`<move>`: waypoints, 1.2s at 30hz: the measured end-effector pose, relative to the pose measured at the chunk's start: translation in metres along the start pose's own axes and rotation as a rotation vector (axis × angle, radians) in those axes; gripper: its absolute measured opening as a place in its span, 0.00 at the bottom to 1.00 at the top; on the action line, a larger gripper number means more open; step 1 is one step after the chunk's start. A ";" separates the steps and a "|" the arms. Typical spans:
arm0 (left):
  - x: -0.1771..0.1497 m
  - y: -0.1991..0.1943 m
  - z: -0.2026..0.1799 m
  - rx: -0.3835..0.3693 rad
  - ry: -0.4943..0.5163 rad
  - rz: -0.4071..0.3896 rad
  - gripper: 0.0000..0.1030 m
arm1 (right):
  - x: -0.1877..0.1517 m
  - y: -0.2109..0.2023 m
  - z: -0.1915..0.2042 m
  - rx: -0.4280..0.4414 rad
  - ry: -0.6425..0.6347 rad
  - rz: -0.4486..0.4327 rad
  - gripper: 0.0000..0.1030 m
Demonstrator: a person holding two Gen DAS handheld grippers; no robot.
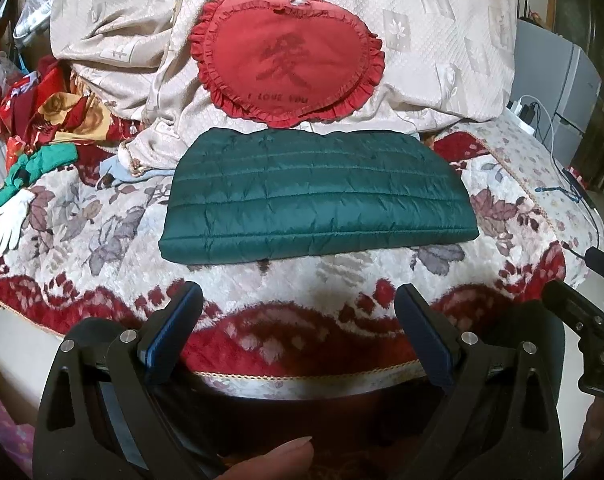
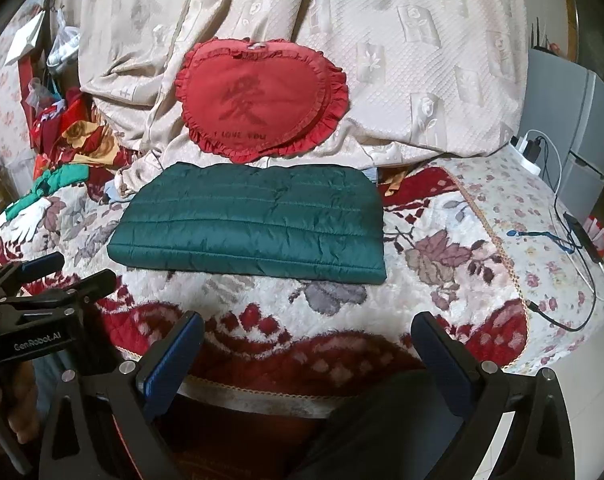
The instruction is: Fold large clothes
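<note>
A dark green quilted jacket point(image 1: 318, 196) lies folded into a flat rectangle on the floral red-and-white blanket point(image 1: 101, 240); it also shows in the right wrist view point(image 2: 253, 224). My left gripper point(image 1: 297, 300) is open and empty, held back over the blanket's near edge, short of the jacket. My right gripper point(image 2: 308, 330) is open and empty, likewise held back from the jacket. The left gripper point(image 2: 67, 270) shows at the left of the right wrist view. Part of the right gripper's body shows at the right edge of the left wrist view.
A red heart-shaped cushion point(image 1: 287, 58) leans on a beige bedspread pile point(image 1: 442, 40) behind the jacket. Colourful clothes and a white glove point(image 1: 9, 220) lie at the left. Cables and a power strip point(image 2: 530, 152) sit at the right, by a grey cabinet point(image 2: 582, 128).
</note>
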State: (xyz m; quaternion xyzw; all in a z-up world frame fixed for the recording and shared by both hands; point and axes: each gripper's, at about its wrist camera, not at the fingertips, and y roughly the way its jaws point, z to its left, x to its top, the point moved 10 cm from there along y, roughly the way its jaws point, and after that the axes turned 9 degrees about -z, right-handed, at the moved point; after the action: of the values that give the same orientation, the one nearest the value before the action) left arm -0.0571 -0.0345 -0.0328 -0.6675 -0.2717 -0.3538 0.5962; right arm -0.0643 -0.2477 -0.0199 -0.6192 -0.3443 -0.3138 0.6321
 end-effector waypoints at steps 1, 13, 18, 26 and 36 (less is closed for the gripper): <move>-0.001 0.001 0.000 0.000 0.000 0.002 0.94 | 0.000 0.000 0.000 0.000 0.000 0.000 0.99; -0.001 0.002 -0.001 -0.001 -0.003 0.006 0.94 | 0.002 0.001 0.001 0.002 -0.003 -0.006 0.99; -0.001 0.002 -0.002 -0.003 -0.003 0.007 0.94 | 0.002 0.002 0.000 0.002 -0.003 -0.005 0.99; -0.002 0.003 -0.005 -0.009 -0.006 0.010 0.94 | 0.003 0.001 0.003 0.013 -0.013 -0.007 0.99; -0.004 0.003 -0.005 -0.034 -0.011 0.006 0.94 | 0.004 0.004 0.006 0.022 -0.016 -0.002 0.99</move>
State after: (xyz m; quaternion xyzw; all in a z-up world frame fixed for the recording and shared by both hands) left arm -0.0575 -0.0398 -0.0375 -0.6804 -0.2668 -0.3530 0.5842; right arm -0.0590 -0.2414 -0.0192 -0.6145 -0.3533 -0.3056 0.6357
